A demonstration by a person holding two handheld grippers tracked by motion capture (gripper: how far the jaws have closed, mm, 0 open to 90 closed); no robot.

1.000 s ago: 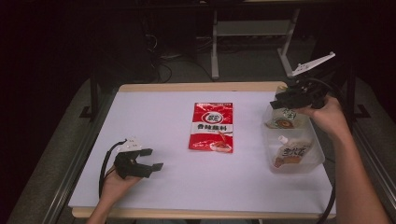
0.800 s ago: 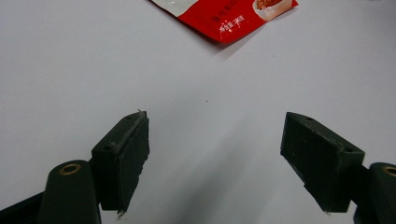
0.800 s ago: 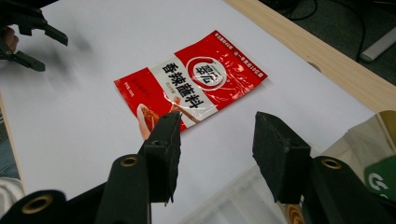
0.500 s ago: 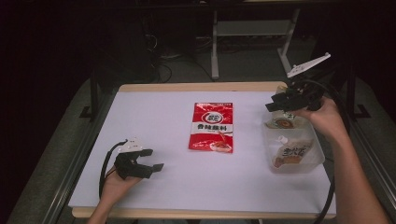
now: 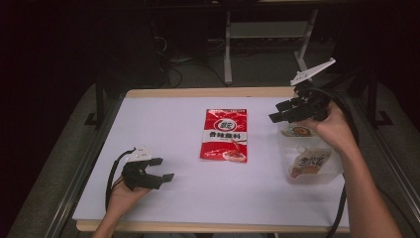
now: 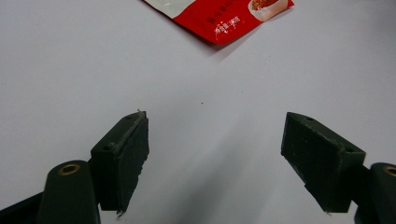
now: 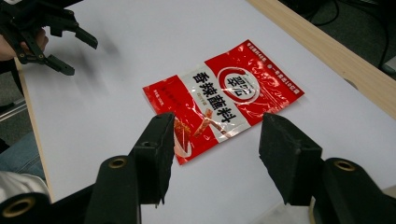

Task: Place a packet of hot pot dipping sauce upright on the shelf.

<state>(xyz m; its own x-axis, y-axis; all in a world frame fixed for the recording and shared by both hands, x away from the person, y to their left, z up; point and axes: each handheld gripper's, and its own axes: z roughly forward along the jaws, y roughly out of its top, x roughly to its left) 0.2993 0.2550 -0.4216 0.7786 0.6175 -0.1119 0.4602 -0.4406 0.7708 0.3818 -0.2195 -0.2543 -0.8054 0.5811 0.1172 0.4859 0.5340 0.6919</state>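
A red and white seasoning packet [image 5: 224,135] lies flat in the middle of the white table. At the right stands a clear plastic tub [image 5: 335,171] with two sauce packets [image 5: 311,162] inside. My right gripper [image 5: 276,113] hovers over the tub's far left corner and points left toward the red packet [image 7: 224,98]. Its jaws have just been opening, and nothing is between them [image 7: 218,121]. My left gripper [image 5: 167,168] rests near the front left of the table, open and empty [image 6: 215,119], with the red packet's corner [image 6: 224,14] ahead of it.
The wooden table edge [image 5: 208,92] runs along the back, with dark floor, cables and a metal stand [image 5: 229,44] beyond it. A cable [image 5: 341,208] trails from the right gripper along the person's forearm. White tabletop [image 5: 163,124] lies between the grippers and the red packet.
My right gripper has shifted a little to the left from over the tub, and its jaws stand wider. The left gripper and the red packet have not moved.
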